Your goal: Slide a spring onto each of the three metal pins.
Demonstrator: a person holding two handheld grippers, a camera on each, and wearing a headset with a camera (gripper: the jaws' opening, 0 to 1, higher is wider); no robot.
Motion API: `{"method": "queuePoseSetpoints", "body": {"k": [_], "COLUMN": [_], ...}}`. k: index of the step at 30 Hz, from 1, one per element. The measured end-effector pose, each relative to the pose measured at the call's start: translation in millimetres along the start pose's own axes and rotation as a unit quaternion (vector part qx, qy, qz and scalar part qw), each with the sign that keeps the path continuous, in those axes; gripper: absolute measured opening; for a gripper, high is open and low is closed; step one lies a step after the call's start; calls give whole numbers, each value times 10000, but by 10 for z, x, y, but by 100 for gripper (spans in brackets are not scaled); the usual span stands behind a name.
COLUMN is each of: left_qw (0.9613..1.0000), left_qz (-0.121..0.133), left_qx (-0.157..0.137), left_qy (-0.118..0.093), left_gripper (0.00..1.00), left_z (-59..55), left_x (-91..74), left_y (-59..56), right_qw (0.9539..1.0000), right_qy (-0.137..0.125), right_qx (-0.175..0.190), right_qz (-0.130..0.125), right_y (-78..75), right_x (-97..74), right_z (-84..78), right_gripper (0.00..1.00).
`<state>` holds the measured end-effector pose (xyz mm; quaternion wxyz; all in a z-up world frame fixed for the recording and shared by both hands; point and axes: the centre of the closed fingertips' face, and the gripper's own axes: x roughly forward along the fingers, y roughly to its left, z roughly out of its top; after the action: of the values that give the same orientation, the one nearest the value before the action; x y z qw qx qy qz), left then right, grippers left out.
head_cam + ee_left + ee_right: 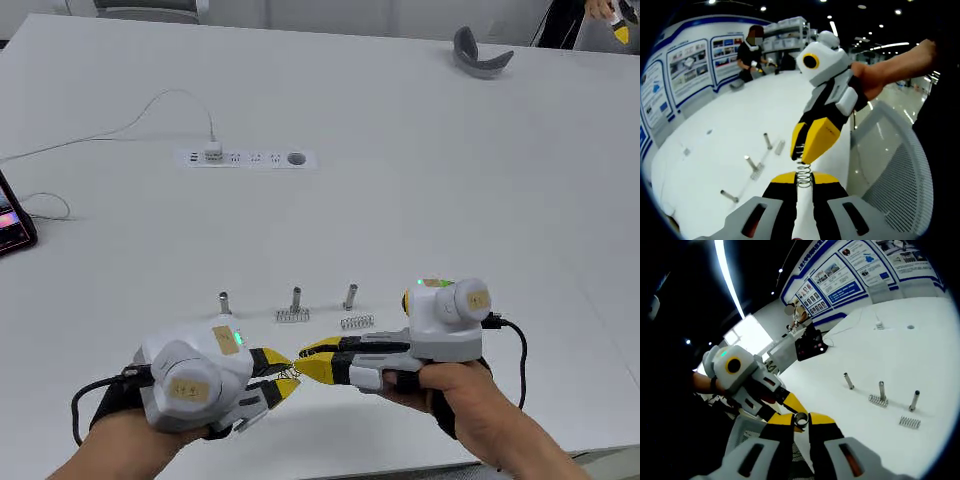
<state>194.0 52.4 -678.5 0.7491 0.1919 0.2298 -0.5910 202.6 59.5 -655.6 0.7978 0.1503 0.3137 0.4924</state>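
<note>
Three short metal pins stand upright in a row on the white table [420,180]: left pin [224,302], middle pin [296,298], right pin [350,296]. One spring [292,316] lies at the middle pin's foot and another spring [357,322] lies by the right pin. A third spring [803,172] is held in the air near the table's front edge. My left gripper [285,385] is shut on its lower end. My right gripper [308,360] meets it tip to tip and is shut on the other end [800,419].
A white power strip [245,158] with a plugged cable lies behind the pins. A dark device [12,225] sits at the left edge and a grey curved object [480,52] at the far right. A mesh chair [900,175] stands beside the table. A person [751,55] stands far off.
</note>
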Motion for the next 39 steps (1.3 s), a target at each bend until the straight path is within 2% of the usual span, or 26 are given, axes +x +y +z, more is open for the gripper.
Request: {"method": "queuePoseSetpoints", "body": {"k": [5,8,11,15,19,21,22,25,28,30,36,39], "left_qw": [9998,9995,9989,9977,9969,9967,9967,9965,9963,9960,9955,9956], "left_qz": [-97,-186,-292,-423,-538,-564,-579,-626,-674,-709,-788,-789], "left_qx": [-74,-117,-196,-282,-232,-208,-188,-109,-69,-36,26,-6], "left_qy": [-137,-223,-321,-455,-523,-540,-543,-534,-533,-537,-516,-505], "left_gripper": [10,10,10,10,10,10,10,10,10,10,10,10], "left_z": [45,84,121,170,220,241,254,273,279,287,278,249], "left_x": [-34,-48,-50,-63,-62,-61,-62,-67,-76,-86,-118,-138], "left_y": [33,41,39,40,11,5,-2,-17,-26,-34,-52,-48], "right_qw": [9982,9942,9874,9754,9576,9522,9478,9382,9310,9243,9143,9131], "right_qy": [411,744,1079,1522,1999,2110,2195,2383,2503,2650,2791,2816], "right_qx": [-420,-752,-1129,-1554,-2022,-2149,-2254,-2440,-2580,-2662,-2830,-2836], "right_qz": [108,180,255,369,466,506,528,583,637,683,779,804], "right_y": [34,62,94,125,151,165,172,187,199,199,228,230], "right_x": [9,7,10,-7,-44,-46,-47,-47,-41,-46,-13,13], "right_z": [53,78,106,121,118,126,124,104,85,54,26,15], "right_gripper": [12,12,12,12,12,12,12,12,13,13,13,13]}}
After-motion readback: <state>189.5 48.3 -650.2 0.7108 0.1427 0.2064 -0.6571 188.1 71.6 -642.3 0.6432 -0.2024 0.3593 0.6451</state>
